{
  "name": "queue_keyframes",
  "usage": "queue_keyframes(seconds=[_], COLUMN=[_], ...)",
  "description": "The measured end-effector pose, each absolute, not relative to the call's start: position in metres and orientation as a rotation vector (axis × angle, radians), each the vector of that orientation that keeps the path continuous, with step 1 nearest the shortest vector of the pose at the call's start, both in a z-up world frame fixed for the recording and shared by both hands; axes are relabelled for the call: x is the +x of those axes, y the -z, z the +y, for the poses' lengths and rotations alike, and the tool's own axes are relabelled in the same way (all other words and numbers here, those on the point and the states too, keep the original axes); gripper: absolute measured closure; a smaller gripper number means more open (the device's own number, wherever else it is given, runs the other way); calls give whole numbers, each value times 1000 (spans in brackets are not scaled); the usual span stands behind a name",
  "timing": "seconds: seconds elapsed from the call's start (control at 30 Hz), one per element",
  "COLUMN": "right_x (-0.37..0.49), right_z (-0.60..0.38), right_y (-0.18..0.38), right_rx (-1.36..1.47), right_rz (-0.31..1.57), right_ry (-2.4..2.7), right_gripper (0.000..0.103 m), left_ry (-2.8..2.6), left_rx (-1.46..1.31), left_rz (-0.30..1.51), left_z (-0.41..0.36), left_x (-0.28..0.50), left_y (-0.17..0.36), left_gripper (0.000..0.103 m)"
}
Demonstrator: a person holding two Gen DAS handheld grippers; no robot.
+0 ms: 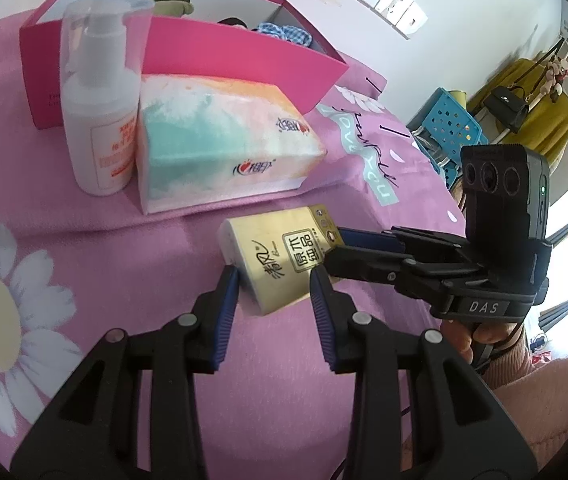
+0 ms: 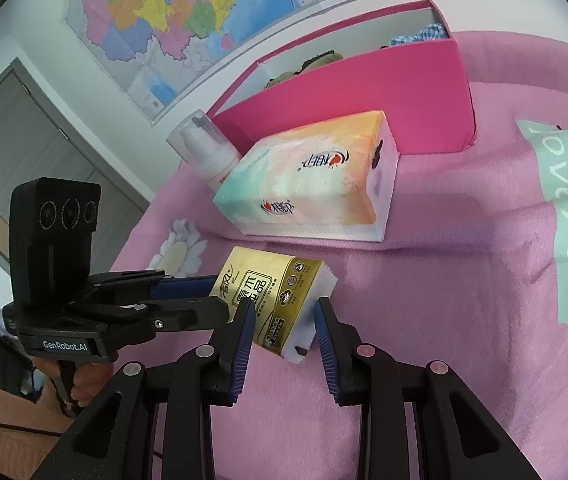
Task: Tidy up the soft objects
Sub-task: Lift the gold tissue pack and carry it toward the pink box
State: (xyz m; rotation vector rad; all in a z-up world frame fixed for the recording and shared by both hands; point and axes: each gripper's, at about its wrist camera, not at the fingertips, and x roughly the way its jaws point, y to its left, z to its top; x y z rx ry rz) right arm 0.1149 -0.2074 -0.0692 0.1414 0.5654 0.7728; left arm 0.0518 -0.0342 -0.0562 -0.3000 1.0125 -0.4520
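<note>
Gold tissue pack (image 1: 280, 258) — both tongs clamped

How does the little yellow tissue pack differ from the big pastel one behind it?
The yellow tissue pack is plainly smaller than the pastel tissue pack. It is golden yellow; the pastel one blends teal, white and orange. Both tools have their fingers around it, while the pastel one lies untouched. Both are soft-wrapped tissues.

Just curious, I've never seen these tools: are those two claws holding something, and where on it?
Yes, both hold the small gold tissue pack: the left gripper clamps one end, the right gripper the opposite end.
</note>
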Motion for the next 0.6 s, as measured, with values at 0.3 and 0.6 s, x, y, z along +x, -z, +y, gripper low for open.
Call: queue_keyframes(seconds=[0.3, 0.6], right_x=[115, 112], right_z=[-208, -209], right_y=[61, 53], right_rx=[127, 124], right_rz=[541, 524], right_ry=[-774, -779], right_gripper=[72, 72], left_ry=[446, 436], left_rx=[-285, -268], left_rz=[994, 966], left_z=[-36, -37], left_x=[53, 52], left_y=[50, 41], left_gripper=[65, 65])
